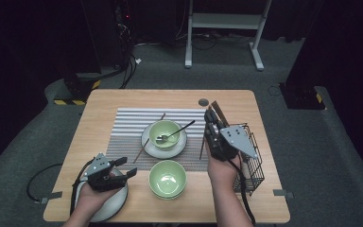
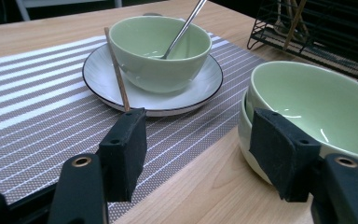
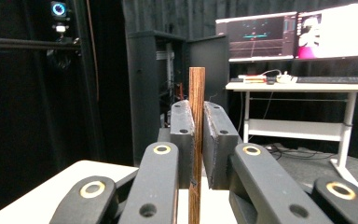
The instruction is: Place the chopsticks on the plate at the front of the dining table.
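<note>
Chopstick [image 3: 196, 140] work splits between your hands: at the left, your left gripper [image 1: 123, 166] hovers with its jaws spread and nothing between them, over a white plate [image 1: 116, 204] at the table's [image 1: 123, 97] near left corner. Further right lie the striped placemat [image 1: 127, 123], one chopstick [image 1: 146, 140] leaning on the plate [image 1: 147, 142] under the green bowl [image 1: 164, 134] with a spoon [image 1: 176, 132], and a second green bowl [image 1: 168, 178]. At the right, beside the black wire rack [image 1: 253, 165], your right gripper [image 1: 211, 124] pinches the wooden chopstick, standing upright between its pressed-together pads.
</note>
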Demonstrator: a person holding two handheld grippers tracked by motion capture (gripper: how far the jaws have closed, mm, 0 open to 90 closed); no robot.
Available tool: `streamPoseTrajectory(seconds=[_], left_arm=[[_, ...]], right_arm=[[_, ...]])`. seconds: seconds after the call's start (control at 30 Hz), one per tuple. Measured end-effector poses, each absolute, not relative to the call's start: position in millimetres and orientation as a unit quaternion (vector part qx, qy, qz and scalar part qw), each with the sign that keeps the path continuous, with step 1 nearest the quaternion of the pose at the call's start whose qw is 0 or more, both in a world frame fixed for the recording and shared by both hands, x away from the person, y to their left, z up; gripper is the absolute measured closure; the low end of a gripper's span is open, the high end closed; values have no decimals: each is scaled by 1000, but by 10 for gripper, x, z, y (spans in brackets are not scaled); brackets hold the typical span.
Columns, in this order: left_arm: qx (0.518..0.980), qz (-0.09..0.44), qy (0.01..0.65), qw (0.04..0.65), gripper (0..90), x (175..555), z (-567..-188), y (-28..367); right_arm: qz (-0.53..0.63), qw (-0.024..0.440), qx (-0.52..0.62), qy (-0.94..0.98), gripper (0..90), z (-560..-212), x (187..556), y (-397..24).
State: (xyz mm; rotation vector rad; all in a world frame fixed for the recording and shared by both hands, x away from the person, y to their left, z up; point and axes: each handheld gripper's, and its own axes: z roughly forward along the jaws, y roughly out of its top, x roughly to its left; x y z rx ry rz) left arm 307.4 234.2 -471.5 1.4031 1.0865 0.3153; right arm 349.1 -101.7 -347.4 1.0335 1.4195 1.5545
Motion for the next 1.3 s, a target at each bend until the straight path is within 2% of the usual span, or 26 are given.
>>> streamPoseTrajectory(seconds=[0.6,1.3], left_arm=[[604,138,466,632,366,3200,-4626,2191],[607,145,461,631,365,3389,-4540,1979]], right_arm=[[627,354,385,578,832,-3582,3519,-668],[639,337,364,588,832,-3574,3536,-400]])
